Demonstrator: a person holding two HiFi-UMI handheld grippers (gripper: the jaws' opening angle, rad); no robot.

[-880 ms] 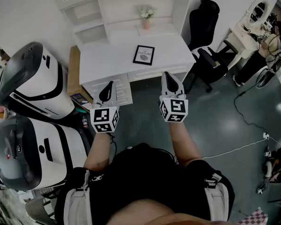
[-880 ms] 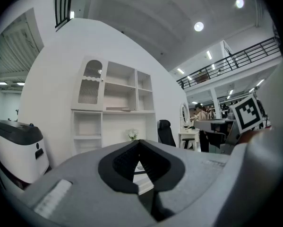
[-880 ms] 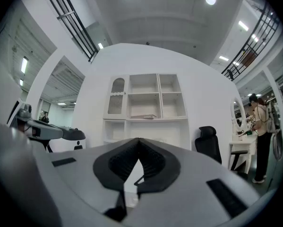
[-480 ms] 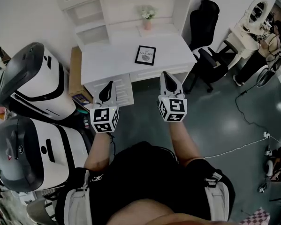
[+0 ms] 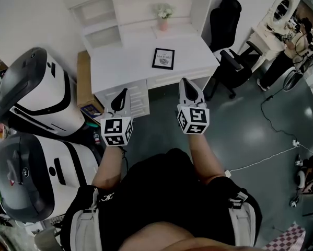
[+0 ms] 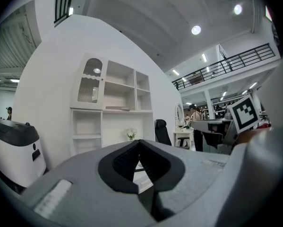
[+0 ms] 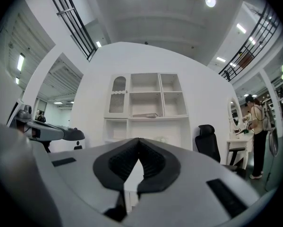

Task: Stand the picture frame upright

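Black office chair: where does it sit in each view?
Head view: black office chair, upper right.
Left gripper view: chair, just right of centre.
Right gripper view: chair, right of centre, lower half.
Shared landmark: white shelf unit, left of the chair in all three.

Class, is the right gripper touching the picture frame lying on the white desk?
Apart. In the head view, bare desk shows between the picture frame and the right gripper.

Picture frame [image 5: 163, 58] on white table [image 5: 119, 69]: printed word "NATURE" in small capitals, finer line beneath too small to read; cubes on left claw [image 5: 122, 92] and right claw [image 5: 185, 81]: black-and-white square code markers, no letters or numbers legible.
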